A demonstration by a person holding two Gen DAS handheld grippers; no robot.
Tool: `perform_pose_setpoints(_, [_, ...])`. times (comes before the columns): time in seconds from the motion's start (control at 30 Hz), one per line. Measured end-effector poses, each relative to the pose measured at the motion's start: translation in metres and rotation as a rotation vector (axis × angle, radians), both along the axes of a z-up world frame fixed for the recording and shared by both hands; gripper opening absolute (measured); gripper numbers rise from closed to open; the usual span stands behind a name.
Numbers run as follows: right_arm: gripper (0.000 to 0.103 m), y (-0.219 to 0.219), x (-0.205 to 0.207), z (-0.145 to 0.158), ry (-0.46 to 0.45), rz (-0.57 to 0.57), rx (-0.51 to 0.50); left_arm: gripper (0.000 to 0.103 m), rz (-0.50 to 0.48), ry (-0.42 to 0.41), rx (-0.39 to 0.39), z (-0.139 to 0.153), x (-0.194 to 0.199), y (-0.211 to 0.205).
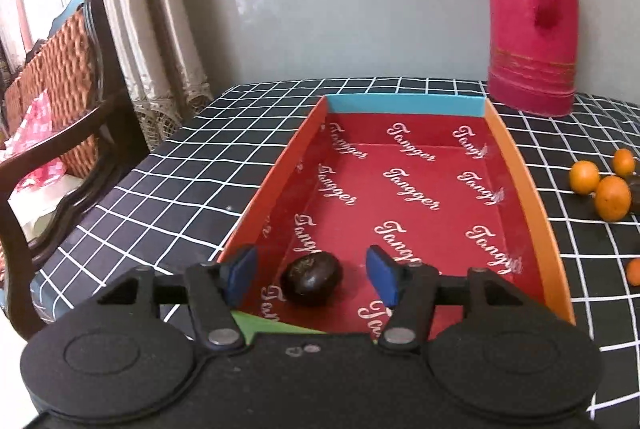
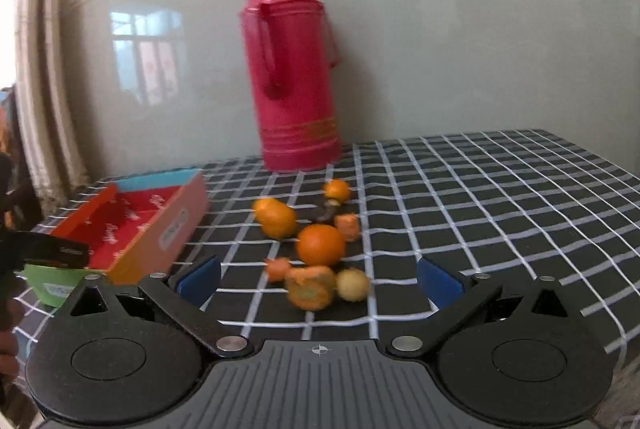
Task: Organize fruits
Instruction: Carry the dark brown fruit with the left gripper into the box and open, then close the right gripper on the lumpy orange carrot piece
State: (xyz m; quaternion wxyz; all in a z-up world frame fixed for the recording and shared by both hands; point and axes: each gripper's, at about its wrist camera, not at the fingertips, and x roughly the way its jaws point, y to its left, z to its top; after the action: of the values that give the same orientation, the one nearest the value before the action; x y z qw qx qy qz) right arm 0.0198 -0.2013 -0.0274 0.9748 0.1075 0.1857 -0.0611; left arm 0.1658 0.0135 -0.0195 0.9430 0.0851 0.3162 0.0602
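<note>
Left gripper (image 1: 311,275) open above the walled box (image 1: 520,165); a dark, glossy oval fruit (image 1: 311,279) lies loose between its pads. Right gripper (image 2: 318,279) open wide, blurred orange fruits (image 2: 320,245) just ahead on open bench (image 2: 500,189).

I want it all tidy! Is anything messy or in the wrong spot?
Yes. Only one dark fruit lies in the red box. The orange fruits and cut pieces sit scattered on the checked tablecloth, beside the pink flask.

— We note the red flask (image 1: 532,13) is cut off at the top edge in the left wrist view; fruit at the right edge (image 1: 633,271) is clipped.

— We confirm. The fruit cluster (image 2: 316,249) is motion-blurred, and the dark piece (image 2: 326,215) behind it cannot be identified.
</note>
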Motion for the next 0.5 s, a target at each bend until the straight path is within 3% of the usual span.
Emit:
perform_pose_setpoints(0.1, [0.103,0.008,0.01,0.002,0.011,0.024,-0.046,0.055,-0.018,-0.025,-0.002,0.005,-0.001,0.001])
perform_pose_setpoints(0.17, [0.094,0.011,0.015,0.002,0.016,0.046,-0.054,0.056,-0.032,-0.05,-0.012,0.009,-0.004,0.003])
perform_pose_setpoints(0.2, [0.071,0.012,0.018,0.001,0.023,0.059,-0.058,0.057,-0.037,-0.058,-0.018,0.01,-0.003,0.004])
perform_pose_setpoints(0.23, [0.058,0.012,0.022,0.001,0.038,0.074,-0.055,0.057,-0.041,-0.061,-0.03,0.011,-0.004,0.006])
perform_pose_setpoints(0.37, [0.058,0.009,0.041,-0.005,0.086,0.065,-0.049,0.068,-0.021,-0.105,-0.047,0.02,-0.009,0.013])
perform_pose_setpoints(0.5, [0.058,0.009,0.047,-0.015,0.106,0.051,-0.071,0.072,-0.011,-0.161,-0.036,0.027,-0.015,0.017])
